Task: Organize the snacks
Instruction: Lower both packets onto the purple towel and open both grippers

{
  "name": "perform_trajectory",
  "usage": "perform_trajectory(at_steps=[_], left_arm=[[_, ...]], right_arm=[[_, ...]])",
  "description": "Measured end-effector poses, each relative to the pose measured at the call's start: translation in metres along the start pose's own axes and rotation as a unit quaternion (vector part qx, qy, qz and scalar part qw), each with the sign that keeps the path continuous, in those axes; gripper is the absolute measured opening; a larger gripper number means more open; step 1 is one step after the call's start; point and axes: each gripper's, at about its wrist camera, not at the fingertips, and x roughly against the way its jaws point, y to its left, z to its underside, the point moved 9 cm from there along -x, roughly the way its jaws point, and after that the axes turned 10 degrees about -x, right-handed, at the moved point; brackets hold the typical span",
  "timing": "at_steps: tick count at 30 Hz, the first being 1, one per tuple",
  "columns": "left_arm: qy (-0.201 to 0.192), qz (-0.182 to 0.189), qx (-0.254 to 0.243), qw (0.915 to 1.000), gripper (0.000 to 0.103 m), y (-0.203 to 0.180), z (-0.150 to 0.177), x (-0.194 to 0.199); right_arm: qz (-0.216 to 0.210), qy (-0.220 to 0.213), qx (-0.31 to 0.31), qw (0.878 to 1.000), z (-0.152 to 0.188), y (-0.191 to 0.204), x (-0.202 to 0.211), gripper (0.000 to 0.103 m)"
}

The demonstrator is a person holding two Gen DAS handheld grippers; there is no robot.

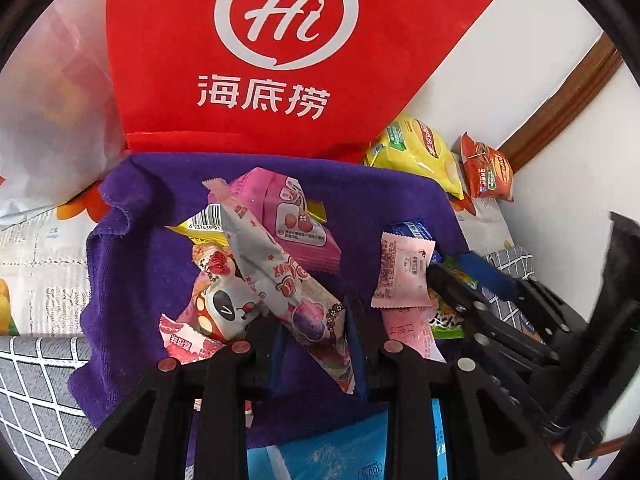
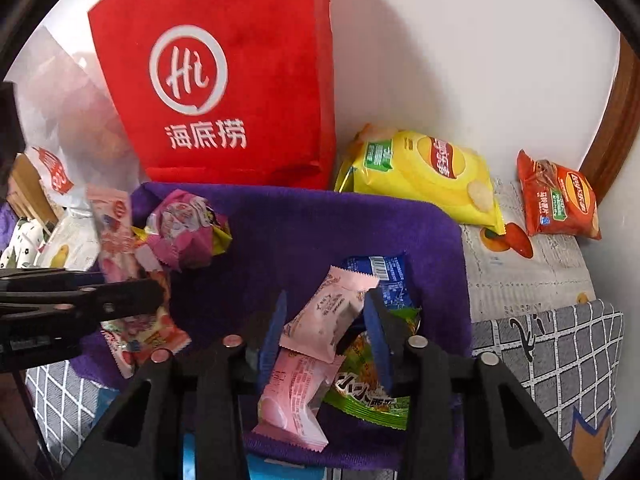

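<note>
My left gripper [image 1: 316,316] is shut on a long white-and-pink snack packet [image 1: 280,280], which slants up and left over a purple towel [image 1: 140,260]. In the right wrist view its black fingers [image 2: 120,296] come in from the left with that packet [image 2: 114,232]. My right gripper [image 2: 327,296] is open, its blue pads on either side of a small pale pink packet [image 2: 332,312] that rests on another pink packet [image 2: 296,396]. A green packet [image 2: 368,392] and a blue packet [image 2: 384,276] lie under the right pad.
A red fabric bag [image 2: 240,80] stands behind the towel against the white wall. A yellow chip bag [image 2: 420,176] and an orange chip bag [image 2: 560,200] lie at the back right. A pink wrapped snack [image 2: 180,232] sits on the towel's left, a white plastic bag [image 1: 48,120] beyond.
</note>
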Motion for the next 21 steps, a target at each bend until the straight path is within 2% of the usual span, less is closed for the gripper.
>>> perform_trajectory(at_steps=[3, 5, 7, 9, 15, 21], left_arm=[[-0.003, 0.0, -0.001, 1.0, 0.028, -0.002, -0.002, 0.0], [-0.003, 0.0, 0.001, 1.0, 0.034, -0.003, -0.002, 0.002], [-0.005, 0.002, 0.002, 1.0, 0.054, -0.004, -0.003, 0.005], [-0.017, -0.008, -0.001, 0.9998, 0.06, -0.006, -0.004, 0.013], [-0.025, -0.016, -0.003, 0.9995, 0.06, -0.01, 0.003, 0.037], [-0.046, -0.029, -0.009, 0.9985, 0.06, -0.017, 0.02, 0.076]], right_arm=[[-0.002, -0.019, 0.003, 1.0, -0.004, 0.0, 0.016, 0.053], [0.002, -0.033, 0.003, 0.999, -0.005, -0.002, 0.028, 0.054], [0.001, -0.039, -0.002, 0.999, -0.005, -0.005, 0.036, 0.056], [0.005, -0.041, -0.007, 0.999, -0.002, -0.01, 0.041, 0.056], [0.027, -0.043, -0.024, 0.998, 0.012, -0.03, 0.061, 0.056], [0.038, -0.064, -0.039, 0.996, 0.025, -0.041, 0.095, 0.056]])
